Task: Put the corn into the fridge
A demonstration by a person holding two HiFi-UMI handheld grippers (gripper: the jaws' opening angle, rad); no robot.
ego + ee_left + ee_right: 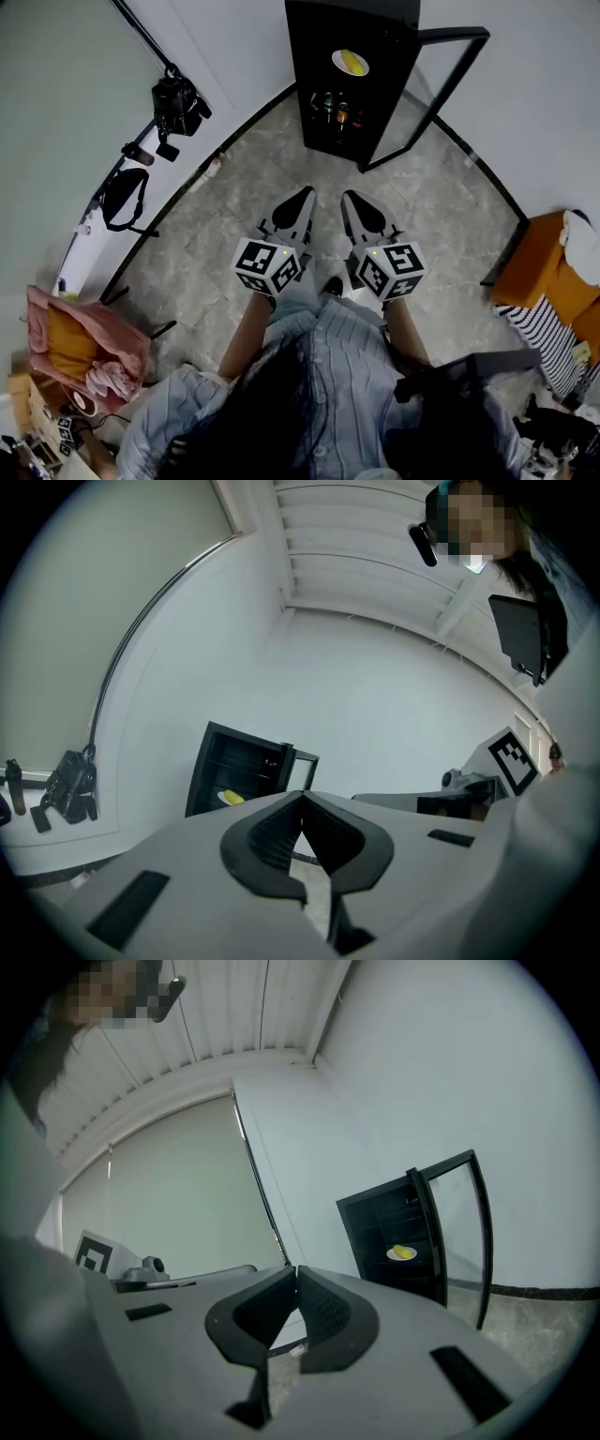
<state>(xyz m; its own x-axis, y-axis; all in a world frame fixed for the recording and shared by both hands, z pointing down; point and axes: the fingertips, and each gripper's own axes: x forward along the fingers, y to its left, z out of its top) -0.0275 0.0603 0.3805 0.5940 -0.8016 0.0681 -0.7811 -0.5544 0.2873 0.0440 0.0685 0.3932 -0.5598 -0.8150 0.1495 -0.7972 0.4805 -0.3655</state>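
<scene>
The corn (pixel 352 62) is lying on a plate (pixel 337 60) in the fridge (pixel 352 19), above bottles (pixel 335 109); its door (pixel 454 35) is standing open at the right.

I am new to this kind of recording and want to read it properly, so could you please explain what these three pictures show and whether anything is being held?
There is no robot here. A person stands holding a two-jaw gripper in each hand. The head view comes from a camera on the person's head, looking down on the left gripper and the right gripper. Each carries a cube with square markers. The other two pictures come from cameras that ride on the grippers and look along their jaws. In both, the jaws stand together with nothing between them, so neither gripper holds anything. Ahead, on the tiled floor, stands a black fridge with its door open. The corn lies on a white plate inside it, above some bottles.
</scene>
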